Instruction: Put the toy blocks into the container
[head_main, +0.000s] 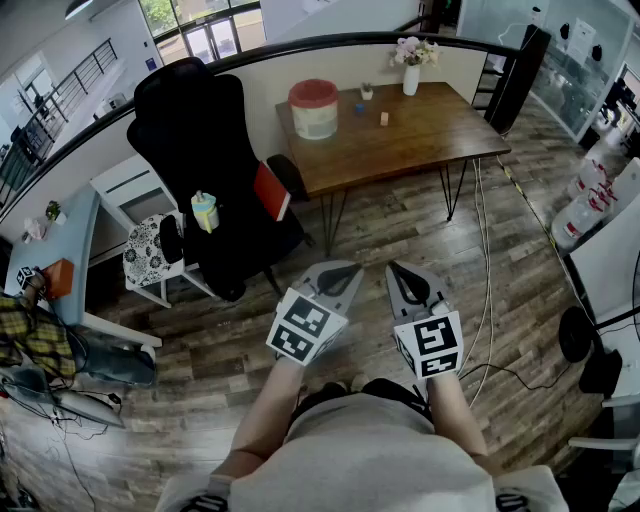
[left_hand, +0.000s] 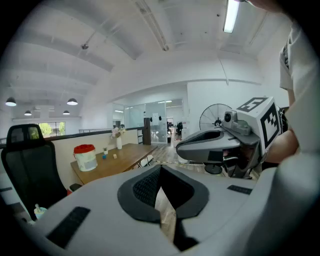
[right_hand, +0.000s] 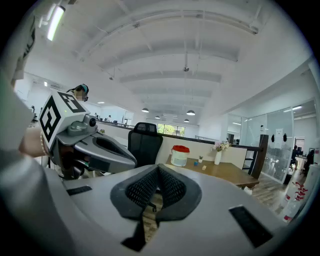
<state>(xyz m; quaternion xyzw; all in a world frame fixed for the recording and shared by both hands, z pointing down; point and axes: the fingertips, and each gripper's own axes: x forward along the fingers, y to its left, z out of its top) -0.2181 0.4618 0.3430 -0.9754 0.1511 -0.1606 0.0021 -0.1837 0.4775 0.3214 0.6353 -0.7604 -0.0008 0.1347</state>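
A white container with a red lid (head_main: 314, 109) stands on the wooden table's (head_main: 420, 140) left end, far ahead of me. Beside it on the table lie a small blue block (head_main: 359, 108) and a beige block (head_main: 384, 118). My left gripper (head_main: 345, 272) and right gripper (head_main: 400, 275) hover side by side over the floor, well short of the table. Both are shut and hold nothing. The left gripper view shows its jaws (left_hand: 161, 172) meeting, with the container (left_hand: 85, 157) in the distance. Beyond the right gripper's jaws (right_hand: 157, 172), its own view shows the container (right_hand: 180, 155) and blue block (right_hand: 195, 163).
A black office chair (head_main: 200, 140) stands between me and the table's left end, with a bottle (head_main: 205, 211) and a red book (head_main: 270, 190) on it. A vase of flowers (head_main: 411, 75) is at the table's back. Cables (head_main: 487, 300) run along the floor on the right.
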